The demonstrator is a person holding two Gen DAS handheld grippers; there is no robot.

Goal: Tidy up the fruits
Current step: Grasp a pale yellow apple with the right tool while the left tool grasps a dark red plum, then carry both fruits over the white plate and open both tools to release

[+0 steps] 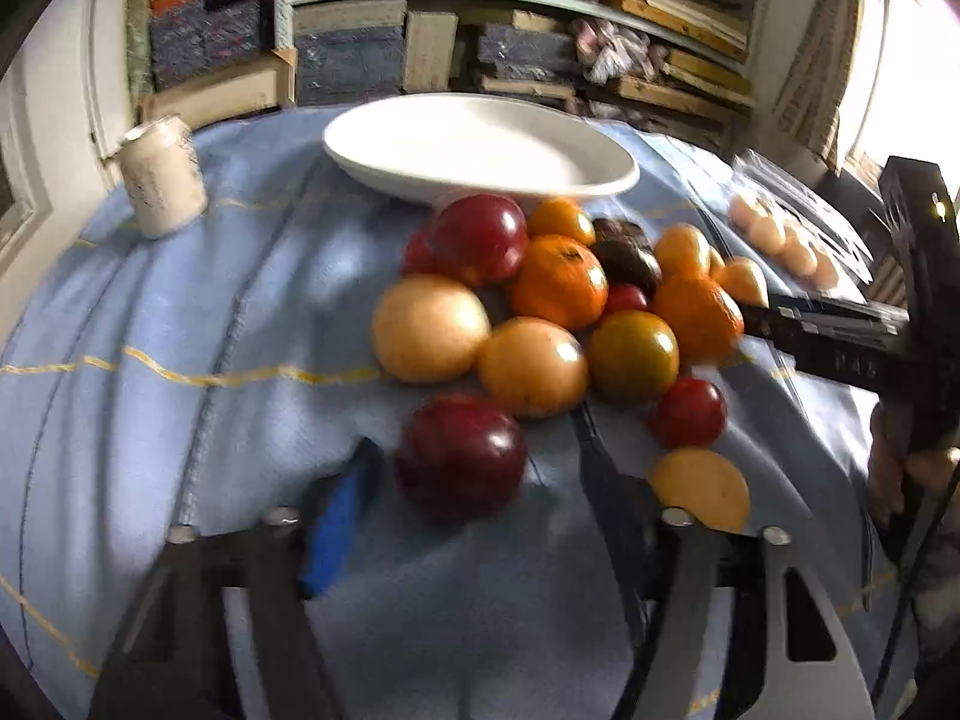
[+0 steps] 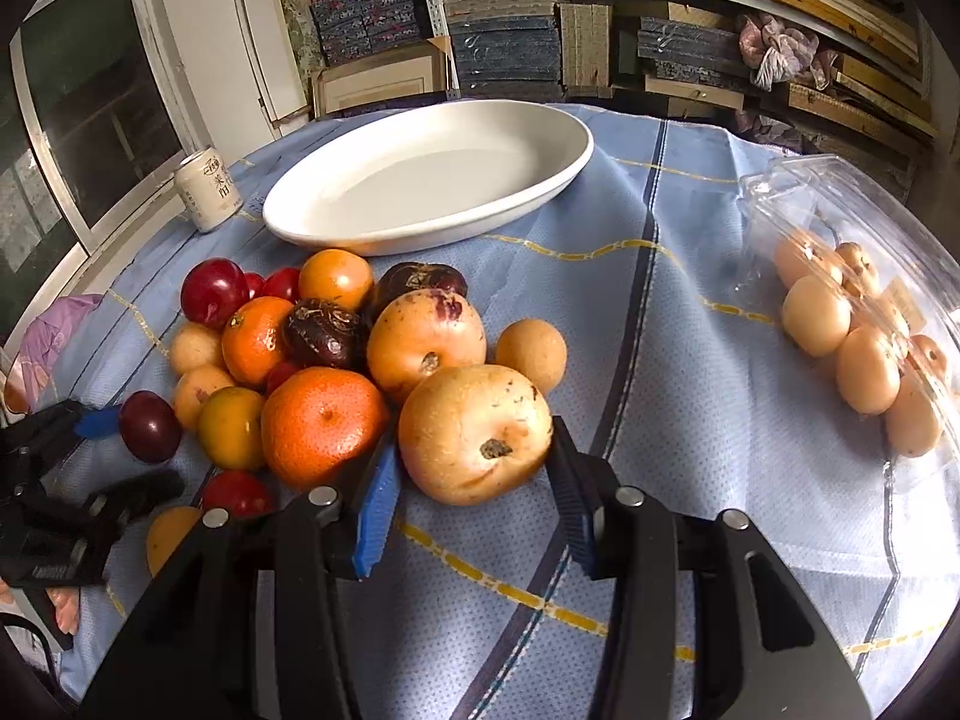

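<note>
Right tool (image 2: 474,480) clamps a yellow pear (image 2: 474,435); left tool (image 1: 462,480) brackets a plum (image 1: 459,455).

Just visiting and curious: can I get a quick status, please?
Right gripper shut on yellow fruit. Left gripper open, dark red plum between its jaws. White oval dish empty; path to it looks clear.

Fruit pile (image 2: 336,372) before the dish (image 2: 429,171), can (image 2: 208,189) to its left, egg box (image 2: 864,330) right.

crowded shelves (image 2: 600,18) behind, a window (image 2: 90,120) left, daylight on white wall (image 2: 198,30).
</note>
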